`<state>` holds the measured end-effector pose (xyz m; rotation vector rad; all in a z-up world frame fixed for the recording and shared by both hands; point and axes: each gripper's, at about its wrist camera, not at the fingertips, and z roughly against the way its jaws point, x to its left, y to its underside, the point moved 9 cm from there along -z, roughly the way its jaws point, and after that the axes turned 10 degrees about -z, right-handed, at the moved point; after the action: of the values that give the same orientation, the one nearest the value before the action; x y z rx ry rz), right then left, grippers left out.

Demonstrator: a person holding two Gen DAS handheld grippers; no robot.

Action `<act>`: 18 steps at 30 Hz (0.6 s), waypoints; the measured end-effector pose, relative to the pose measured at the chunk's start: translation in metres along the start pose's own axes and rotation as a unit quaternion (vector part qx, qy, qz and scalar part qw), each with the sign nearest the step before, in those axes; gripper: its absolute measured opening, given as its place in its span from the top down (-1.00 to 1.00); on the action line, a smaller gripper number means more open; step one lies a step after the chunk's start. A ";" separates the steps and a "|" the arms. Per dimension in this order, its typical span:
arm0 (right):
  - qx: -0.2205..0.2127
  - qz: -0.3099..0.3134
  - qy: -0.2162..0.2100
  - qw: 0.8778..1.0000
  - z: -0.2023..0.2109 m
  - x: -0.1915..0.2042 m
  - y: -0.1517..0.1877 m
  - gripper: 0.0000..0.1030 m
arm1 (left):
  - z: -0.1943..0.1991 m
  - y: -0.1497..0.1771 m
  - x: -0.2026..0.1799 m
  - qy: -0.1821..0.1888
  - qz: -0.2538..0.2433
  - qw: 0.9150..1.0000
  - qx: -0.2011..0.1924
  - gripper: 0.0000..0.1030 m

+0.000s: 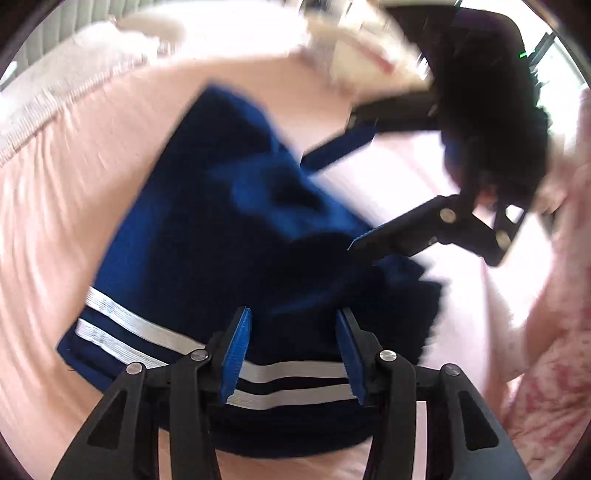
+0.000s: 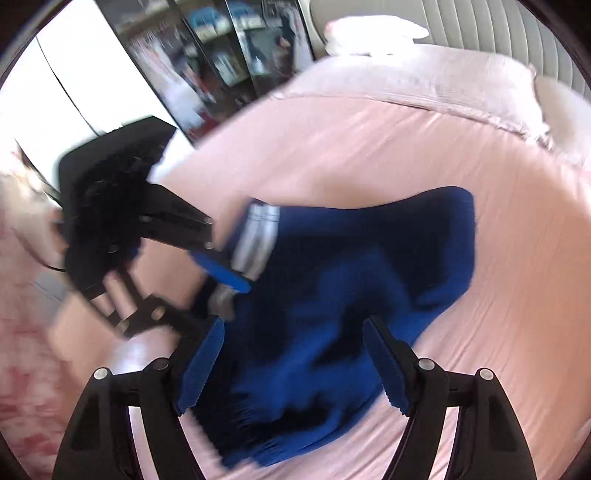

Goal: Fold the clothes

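One blue garment (image 1: 221, 206) is lying bunched on the pink bed sheet (image 1: 55, 221), two white stripes (image 1: 122, 325) running across its hem band; no other clothing is showing up as a task item. Two grippers are working over it. The left gripper (image 1: 293, 354) is hovering low over the striped hem, jaws spread apart, cloth passing between the blue pads (image 1: 236, 354) but not being pinched. The right gripper (image 2: 295, 365) is pointing down at the crumpled blue body, jaws spread wide, nothing clamped. In the left wrist view the right gripper is coming in from the right, tilted toward the garment's middle. One pillow (image 2: 373, 33) is sitting at the headboard; a floral pink fabric (image 1: 546, 369) is lying at the bed's edge. Both views are motion-blurred.
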<state>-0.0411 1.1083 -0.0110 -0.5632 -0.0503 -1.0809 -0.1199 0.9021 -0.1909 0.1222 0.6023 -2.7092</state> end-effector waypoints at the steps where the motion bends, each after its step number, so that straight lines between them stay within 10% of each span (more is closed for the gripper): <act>1: 0.008 0.020 0.031 0.999 -0.011 -0.001 0.000 -0.50 | -0.006 0.000 -0.001 -0.014 -0.010 1.000 0.018 0.16; 5: -0.005 0.098 0.088 0.991 0.003 -0.005 0.018 -0.50 | -0.011 0.007 0.006 -0.093 -0.029 0.991 0.088 0.12; 12: -0.079 -0.004 0.103 0.992 0.049 -0.045 -0.014 -0.51 | -0.014 -0.091 -0.052 -0.006 -0.018 0.999 -0.044 0.12; 18: -0.016 0.075 0.164 0.983 0.034 -0.063 -0.016 -0.53 | -0.068 -0.099 -0.082 -0.044 -0.105 0.987 0.116 0.09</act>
<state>-0.0770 1.1705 0.0052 -0.4047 0.2945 -1.0167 -0.0787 1.0410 -0.2001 -0.0025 0.2872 -2.9636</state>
